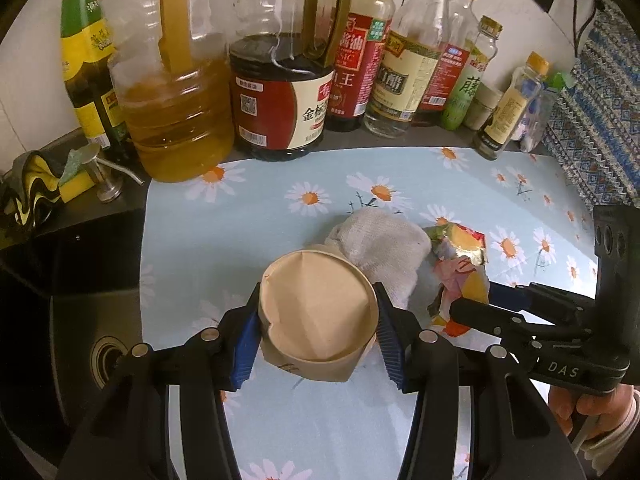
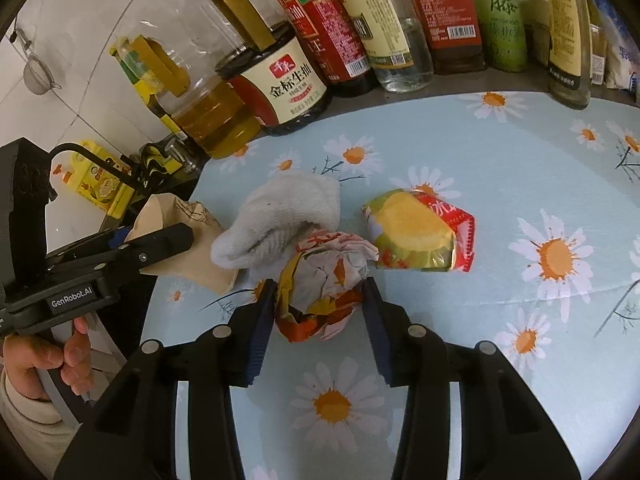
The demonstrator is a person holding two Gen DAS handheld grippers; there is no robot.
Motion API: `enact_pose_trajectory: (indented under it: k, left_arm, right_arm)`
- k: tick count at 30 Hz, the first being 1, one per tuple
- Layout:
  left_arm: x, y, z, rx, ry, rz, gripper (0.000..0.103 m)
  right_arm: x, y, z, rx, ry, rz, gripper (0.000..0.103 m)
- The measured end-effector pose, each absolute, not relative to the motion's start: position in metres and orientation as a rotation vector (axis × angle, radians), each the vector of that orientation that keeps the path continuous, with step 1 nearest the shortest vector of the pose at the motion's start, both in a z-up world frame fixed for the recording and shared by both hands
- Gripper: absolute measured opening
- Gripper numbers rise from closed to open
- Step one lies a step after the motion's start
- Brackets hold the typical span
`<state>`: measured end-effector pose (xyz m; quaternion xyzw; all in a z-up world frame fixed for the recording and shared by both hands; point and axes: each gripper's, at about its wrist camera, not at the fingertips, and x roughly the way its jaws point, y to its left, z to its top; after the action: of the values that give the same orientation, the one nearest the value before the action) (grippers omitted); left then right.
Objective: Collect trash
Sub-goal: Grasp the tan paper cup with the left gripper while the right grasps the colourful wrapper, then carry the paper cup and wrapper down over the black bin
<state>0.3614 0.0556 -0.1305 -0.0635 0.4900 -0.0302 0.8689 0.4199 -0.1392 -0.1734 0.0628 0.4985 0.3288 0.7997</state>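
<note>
A squashed tan paper cup (image 1: 316,316) lies on the daisy-print cloth (image 1: 256,216), and my left gripper (image 1: 316,334) is shut on its two sides. A crumpled red, yellow and white wrapper (image 2: 324,284) sits between the fingers of my right gripper (image 2: 320,312), which touch both its sides. A grey-white sock (image 2: 280,216) lies just behind, touching the cup (image 2: 188,256) and the wrapper. A yellow and red snack packet (image 2: 420,232) lies to the right of the sock. The right gripper (image 1: 472,312) also shows in the left wrist view, by the wrapper (image 1: 460,276).
A row of oil, soy sauce and vinegar bottles (image 1: 280,100) stands along the back edge. A dark sink (image 1: 72,300) with a soap pump (image 1: 100,172) and rags lies to the left. Patterned fabric (image 1: 600,100) hangs at the right.
</note>
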Motion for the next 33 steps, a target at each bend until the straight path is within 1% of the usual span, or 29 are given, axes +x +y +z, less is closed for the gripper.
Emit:
enact_pose_trajectory:
  k: [18, 33]
  left_arm:
    - [0.292, 0.04, -0.107, -0.153, 0.964, -0.11, 0.049]
    - [0.207, 0.032, -0.105, -0.168, 0.948, -0.158, 0.049]
  right_arm:
    - [0.356, -0.158, -0.142, 0.114, 1.009, 0.682, 0.044]
    - [0.27, -0.161, -0.134, 0.091, 0.988, 0.677, 0.044]
